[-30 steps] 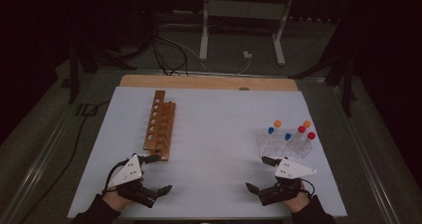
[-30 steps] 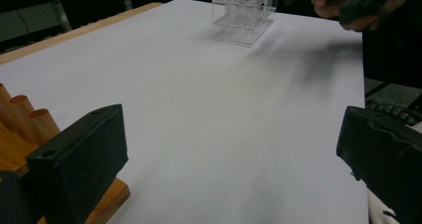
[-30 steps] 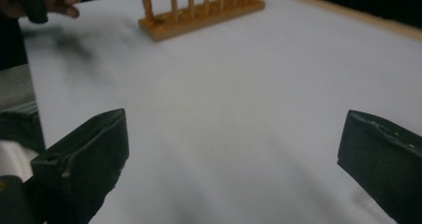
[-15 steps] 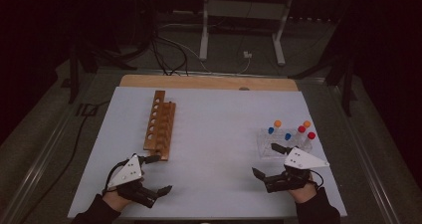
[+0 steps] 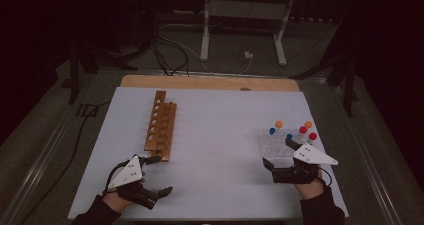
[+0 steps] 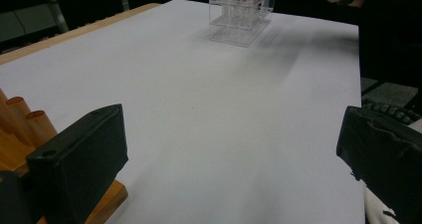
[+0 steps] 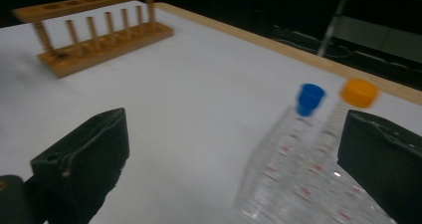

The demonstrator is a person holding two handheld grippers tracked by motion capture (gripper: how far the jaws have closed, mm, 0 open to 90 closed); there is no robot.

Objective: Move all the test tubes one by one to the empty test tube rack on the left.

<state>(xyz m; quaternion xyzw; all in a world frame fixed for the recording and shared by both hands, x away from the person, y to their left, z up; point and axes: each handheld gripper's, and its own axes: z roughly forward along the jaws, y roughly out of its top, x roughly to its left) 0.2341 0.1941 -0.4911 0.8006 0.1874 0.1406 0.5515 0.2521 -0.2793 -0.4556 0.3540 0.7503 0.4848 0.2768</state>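
On white table (image 5: 220, 150), high view: wooden rack (image 5: 161, 125), long axis running away, just ahead of left gripper (image 5: 157, 175); clear tube rack (image 5: 280, 142) with coloured caps touching or just before right gripper (image 5: 277, 152), the nearer.
Left gripper view: jaws spread, empty.
Right gripper view: jaws wide, empty; blue-capped tube (image 7: 308, 102) and orange-capped tube (image 7: 357, 95) between, blurred.

High view: fixed overhead, facing forward and down across the whole white table (image 5: 220, 135). Left gripper view: low near the surface, looking between its jaws toward the clear rack (image 6: 242, 12) ahead. Right gripper view: close beside that clear rack (image 7: 308, 179), facing the wooden rack (image 7: 94, 27) beyond.
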